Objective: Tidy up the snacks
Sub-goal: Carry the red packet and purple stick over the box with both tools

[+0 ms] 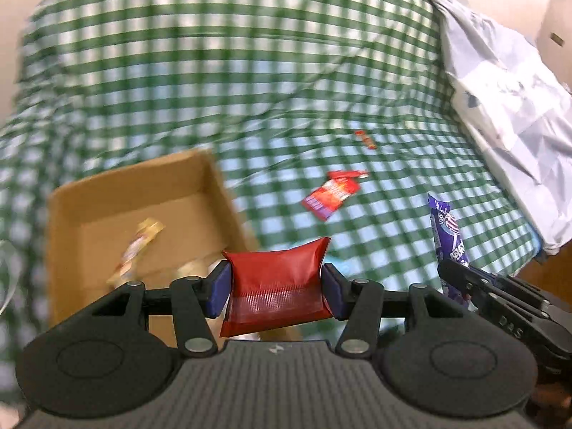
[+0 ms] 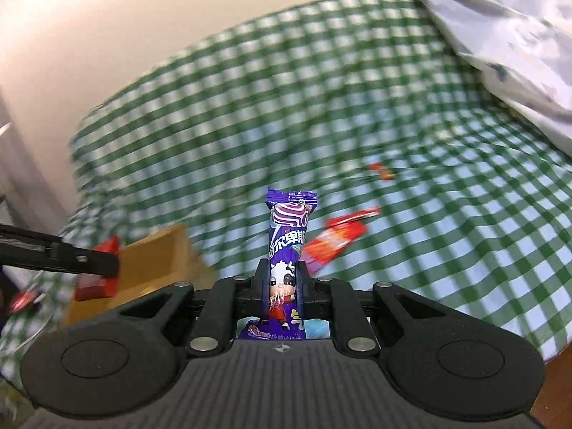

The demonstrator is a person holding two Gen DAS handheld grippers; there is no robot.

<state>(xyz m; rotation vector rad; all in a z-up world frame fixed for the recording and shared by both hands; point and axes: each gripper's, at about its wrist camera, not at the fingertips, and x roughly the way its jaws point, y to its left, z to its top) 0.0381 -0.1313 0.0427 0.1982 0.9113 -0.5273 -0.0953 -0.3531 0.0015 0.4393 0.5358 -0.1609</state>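
Partly hidden, the cardboard box (image 1: pixel 150 214) holds a blurred yellow packet (image 1: pixel 137 250). Left gripper (image 1: pixel 275 282) jaws clamp a red packet (image 1: pixel 277 286); right gripper (image 2: pixel 282 284) jaws clamp a purple candy wrapper (image 2: pixel 287 246).

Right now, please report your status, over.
Left tongs shut on red packet; right tongs shut on purple candy. Cardboard box open. Nothing blocking.

The far half of the green checked cloth (image 1: pixel 214 71) lies bare, open for a gripper to pass. At near left the cardboard box (image 1: pixel 143 211) stands with raised walls and an open top, a yellow packet (image 1: pixel 137 250) on its floor. Two red wrappers (image 1: pixel 330 195) (image 1: pixel 366 139) dot the middle, and a crumpled white bag (image 1: pixel 500 107) blocks the right edge
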